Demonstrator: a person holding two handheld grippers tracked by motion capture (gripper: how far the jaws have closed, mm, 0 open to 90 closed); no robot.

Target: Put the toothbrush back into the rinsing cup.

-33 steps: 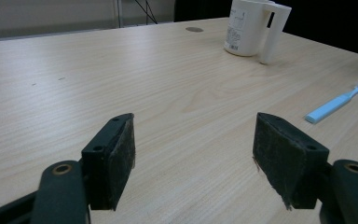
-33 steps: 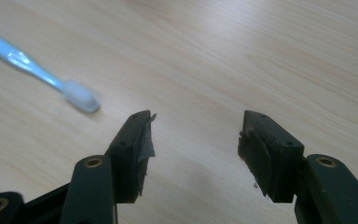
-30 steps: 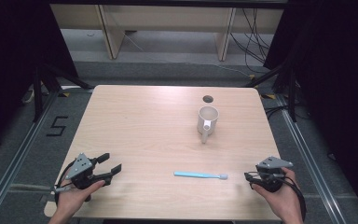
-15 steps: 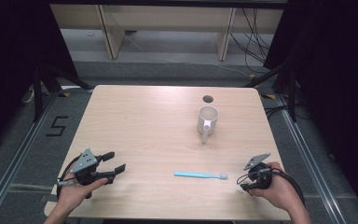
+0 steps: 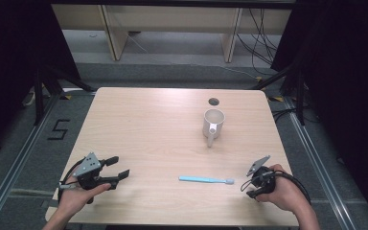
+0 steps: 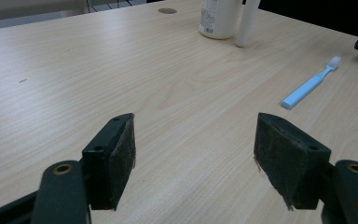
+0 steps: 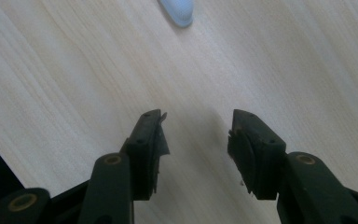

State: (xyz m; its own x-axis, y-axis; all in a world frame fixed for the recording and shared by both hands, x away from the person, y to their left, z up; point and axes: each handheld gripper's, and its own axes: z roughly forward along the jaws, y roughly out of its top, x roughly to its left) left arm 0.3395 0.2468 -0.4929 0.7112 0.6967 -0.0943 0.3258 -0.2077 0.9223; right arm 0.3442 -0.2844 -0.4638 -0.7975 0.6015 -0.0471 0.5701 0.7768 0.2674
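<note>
High view: your right tool [image 5: 250,188], jaws parted, empty and just closing, sits lower right on the worktop [image 5: 148,129]. Light-blue plastic toothbrush [image 5: 206,180] lies just left, long axis pointing at it, bristle end nearest. Left tool [image 5: 117,166] spread, well apart.

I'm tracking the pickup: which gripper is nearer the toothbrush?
The right gripper, just off the bristle end of the toothbrush, nothing between its jaws. The left gripper sits far off, past the handle end.
</note>
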